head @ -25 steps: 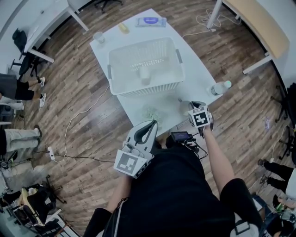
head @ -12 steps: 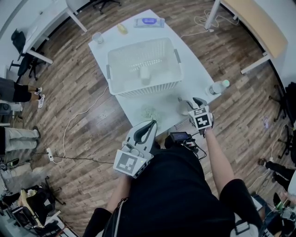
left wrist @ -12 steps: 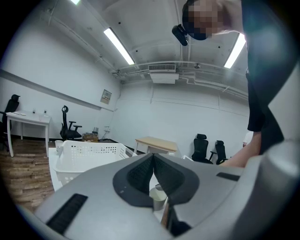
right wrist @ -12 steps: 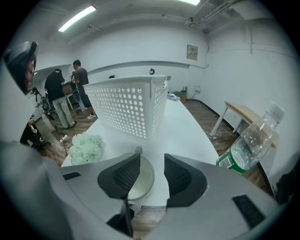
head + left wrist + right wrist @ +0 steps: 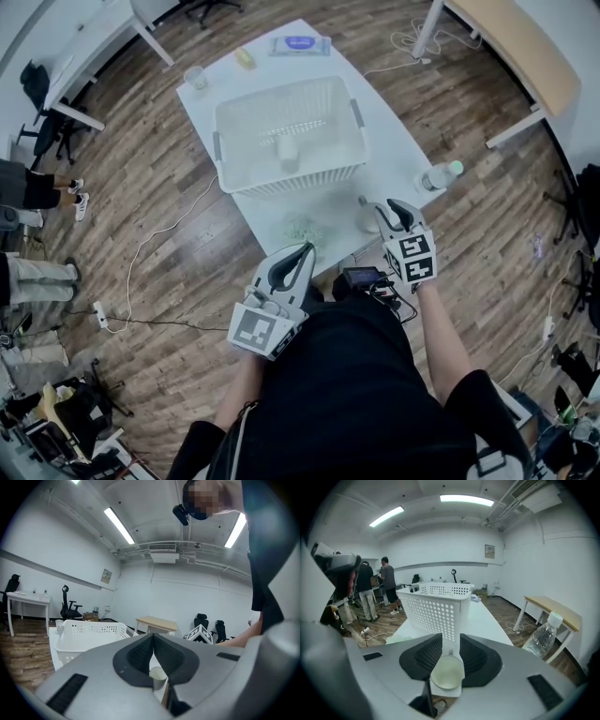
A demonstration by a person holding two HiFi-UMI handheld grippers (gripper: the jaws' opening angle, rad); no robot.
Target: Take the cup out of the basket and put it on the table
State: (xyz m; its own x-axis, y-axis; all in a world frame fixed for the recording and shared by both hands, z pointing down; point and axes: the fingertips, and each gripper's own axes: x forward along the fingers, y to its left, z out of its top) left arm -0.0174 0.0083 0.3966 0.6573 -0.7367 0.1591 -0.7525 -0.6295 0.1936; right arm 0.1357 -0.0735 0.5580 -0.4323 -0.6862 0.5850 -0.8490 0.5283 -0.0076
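A pale cup [image 5: 367, 217] stands upright on the white table [image 5: 394, 131] near its front right edge. My right gripper [image 5: 395, 213] is right beside it; its jaws are opening. In the right gripper view the cup [image 5: 446, 676] sits low between the parted jaws of the right gripper [image 5: 451, 639], and the pads do not press it. My left gripper [image 5: 292, 263] hangs shut and empty off the table's front edge. From the left gripper [image 5: 153, 637], the same cup [image 5: 158, 677] shows beyond the tips. The white basket [image 5: 281, 94] stands mid-table with another cup [image 5: 288, 150] inside.
A clear water bottle [image 5: 439, 177] lies at the table's right edge, close to my right gripper. A crumpled greenish thing [image 5: 302, 228] lies in front of the basket. At the far end are a cup [image 5: 195, 77], a yellow item [image 5: 245, 58] and a wipes pack [image 5: 300, 43].
The right gripper's jaws have spread apart from around the cup and the gripper has drawn back a little toward me. The cup stays on the table. The left gripper is unchanged.
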